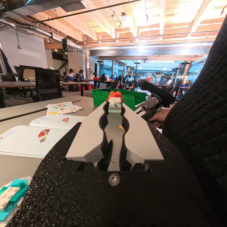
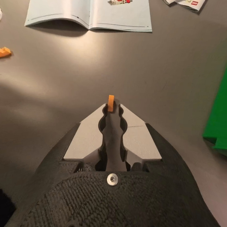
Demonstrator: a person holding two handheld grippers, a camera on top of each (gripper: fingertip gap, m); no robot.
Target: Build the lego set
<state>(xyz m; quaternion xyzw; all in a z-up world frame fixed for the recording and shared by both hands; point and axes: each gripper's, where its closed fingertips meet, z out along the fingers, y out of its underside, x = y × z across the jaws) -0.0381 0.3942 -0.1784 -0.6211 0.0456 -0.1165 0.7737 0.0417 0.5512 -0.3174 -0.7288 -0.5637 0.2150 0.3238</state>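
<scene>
My left gripper (image 1: 114, 105) is shut on a small lego build (image 1: 115, 100) of white, grey, orange and red bricks, held at the fingertips above the table. My right gripper (image 2: 112, 104) points down at the grey table (image 2: 159, 73) with its jaws a little apart. A small orange piece (image 2: 110, 104) stands on edge between the tips, against the left finger (image 2: 95, 116), with a gap to the right finger. The right gripper also shows in the left wrist view (image 1: 149, 105), held in a hand. An open instruction booklet (image 1: 36, 135) lies to the left; it also shows in the right wrist view (image 2: 120, 14).
A green bin (image 1: 129, 98) stands behind the held build and shows at the right in the right wrist view (image 2: 218, 122). A teal and white lego build (image 1: 11, 195) sits at lower left. Loose orange pieces (image 2: 4, 53) (image 1: 121, 127) lie on the table. A folded booklet (image 1: 61, 108) lies farther back. Some 25 centimeters of space lies between my two pairs of fingers.
</scene>
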